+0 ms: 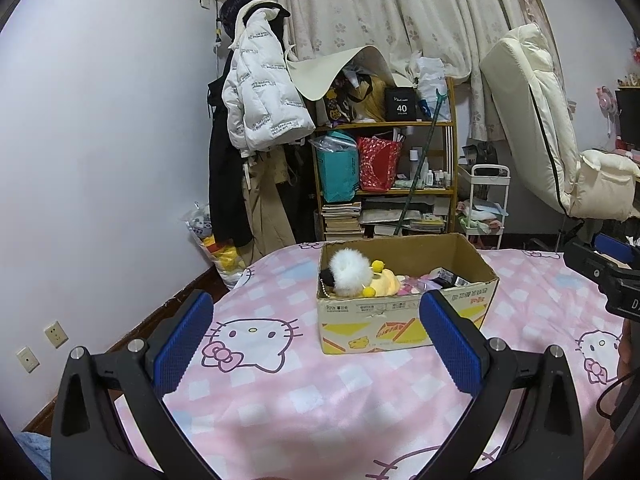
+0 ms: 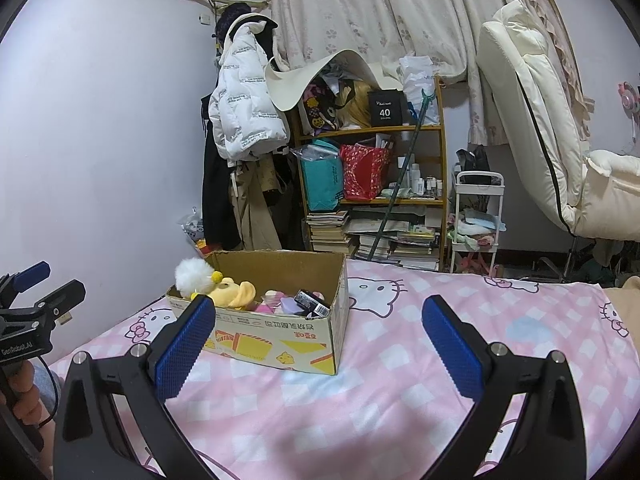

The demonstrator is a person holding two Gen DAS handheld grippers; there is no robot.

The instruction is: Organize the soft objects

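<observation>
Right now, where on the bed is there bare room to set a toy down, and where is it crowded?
The pink sheet lies bare right of the cardboard box, and between the box and both open grippers, left gripper and right gripper. The crowded spot is the box: white fluffy toy, yellow plush and small items fill it.

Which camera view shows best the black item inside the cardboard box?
The right wrist view: the black item lies unobstructed, its white label visible. In the left wrist view, it sits partly behind the left gripper's finger.
</observation>
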